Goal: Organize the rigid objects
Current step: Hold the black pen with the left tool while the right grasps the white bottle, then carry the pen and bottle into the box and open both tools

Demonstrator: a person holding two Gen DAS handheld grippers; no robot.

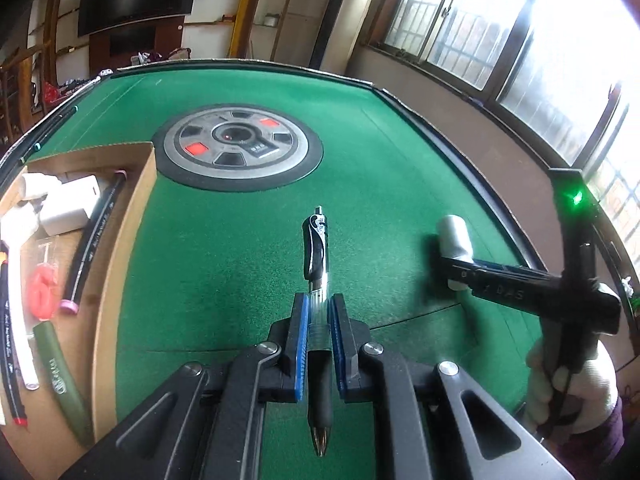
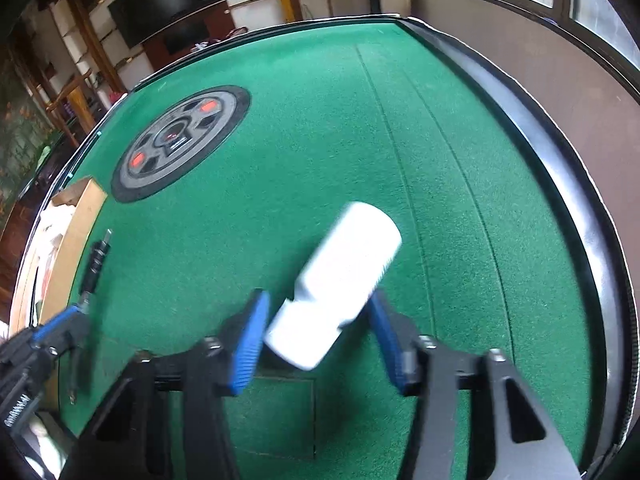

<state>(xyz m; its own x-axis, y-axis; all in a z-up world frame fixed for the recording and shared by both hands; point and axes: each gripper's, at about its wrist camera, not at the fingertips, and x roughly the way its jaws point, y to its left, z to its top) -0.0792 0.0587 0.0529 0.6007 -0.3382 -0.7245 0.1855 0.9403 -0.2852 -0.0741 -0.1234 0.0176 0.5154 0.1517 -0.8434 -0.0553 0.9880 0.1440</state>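
The left gripper (image 1: 320, 320) is clamped narrow on a black-and-clear pen (image 1: 318, 264), gripping it across the clear barrel so the clip end juts forward and the tip hangs back under the fingers; a mid-barrel grip like this keeps the pen from swinging while it is carried. It hangs above the green table (image 1: 240, 240), between the grey round hub (image 1: 238, 146) and the near edge.

The cardboard box (image 1: 136, 216) sits at the table's left side, already holding markers, white blocks and a red piece, so it is likely where the pen belongs. Its near wall stands upright, so the pen probably has to go over the rim.

The right gripper (image 2: 316, 320) has its blue pads partly open around a white cylindrical part (image 2: 340, 280) lying on the felt at a slant; the picture is blurred, and the pads appear not to be pressing on it yet.

Open felt lies all around that part, with the raised black rail (image 2: 560, 220) well off to the right.
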